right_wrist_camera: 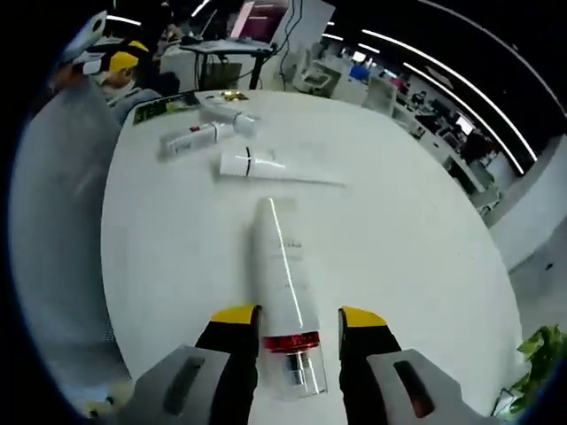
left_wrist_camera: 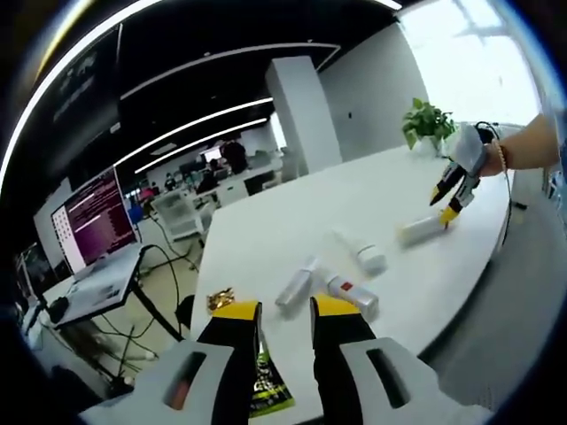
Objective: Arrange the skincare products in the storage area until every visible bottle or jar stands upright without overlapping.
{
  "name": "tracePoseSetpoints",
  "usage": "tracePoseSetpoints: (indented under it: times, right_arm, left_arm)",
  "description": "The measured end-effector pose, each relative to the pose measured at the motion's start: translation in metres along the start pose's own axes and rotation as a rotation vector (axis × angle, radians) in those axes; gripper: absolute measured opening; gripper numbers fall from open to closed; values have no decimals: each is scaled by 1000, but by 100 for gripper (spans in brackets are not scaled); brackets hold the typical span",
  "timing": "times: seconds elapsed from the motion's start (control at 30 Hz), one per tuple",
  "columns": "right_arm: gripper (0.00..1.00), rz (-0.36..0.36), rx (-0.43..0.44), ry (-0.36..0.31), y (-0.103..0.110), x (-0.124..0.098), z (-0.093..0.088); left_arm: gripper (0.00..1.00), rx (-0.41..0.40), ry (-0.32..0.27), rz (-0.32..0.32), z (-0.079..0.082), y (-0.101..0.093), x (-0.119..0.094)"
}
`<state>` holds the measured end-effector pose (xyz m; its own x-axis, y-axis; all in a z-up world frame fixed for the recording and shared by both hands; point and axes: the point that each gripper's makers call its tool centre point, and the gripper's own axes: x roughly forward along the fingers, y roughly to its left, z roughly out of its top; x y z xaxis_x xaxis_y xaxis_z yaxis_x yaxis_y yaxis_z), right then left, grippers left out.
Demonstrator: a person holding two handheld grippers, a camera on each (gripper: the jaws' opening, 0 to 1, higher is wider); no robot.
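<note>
R gripper [right_wrist_camera: 287, 329] straddles a lying bottle [right_wrist_camera: 280, 283] on the table [right_wrist_camera: 399, 248], jaws spread beside its neck, apparently to stand it up; L gripper [left_wrist_camera: 285, 312] open, idle near other toppled tubes [left_wrist_camera: 347, 292].

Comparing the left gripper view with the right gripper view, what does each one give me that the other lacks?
Left gripper view: a forearm with a bracelet holding the right gripper, seen from outside.
Right gripper view: a close look along the lying bottle, its red band and clear cap between the open jaws.
Both: the white table, the potted plant and a tube with a dark band, lying flat.
</note>
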<state>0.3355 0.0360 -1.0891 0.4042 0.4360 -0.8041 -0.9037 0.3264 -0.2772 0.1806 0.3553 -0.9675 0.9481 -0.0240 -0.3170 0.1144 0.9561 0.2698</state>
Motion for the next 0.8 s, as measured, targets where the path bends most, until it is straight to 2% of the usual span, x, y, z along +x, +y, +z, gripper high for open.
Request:
tracePoseSetpoints:
  times: [0.1,0.2,0.23,0.3,0.43,0.53,0.63,0.7,0.8]
  right_arm:
    - [31,55,-48,46,0,8,-5]
    - [24,135,-65,83,8,11,-2]
    - [25,132,-85,103,6,13,-2]
    - [25,175,-127,161,8,15,-6]
    - [26,247,-97,290,11,21,-14]
    - [26,287,-78,352,11,23,-14]
    - [26,332,-46,354,11,24,-15]
    - [26,341,-95,344,12,23,-15]
    - [26,339,-88,369,13,24,-14]
  left_arm:
    - [18,13,9,-3,-1,-2,0]
    - [18,20,18,-8,-3,-3,1]
    - [18,22,19,-8,-3,-3,1]
    - [18,23,18,-8,-2,-3,1]
    - [18,24,19,-6,-2,-3,0]
    - [18,25,18,-5,-2,-3,0]
    - [18,27,18,-3,-2,-3,0]
    - [18,29,18,0,-2,-2,0]
    - [18,31,20,5,-3,-2,0]
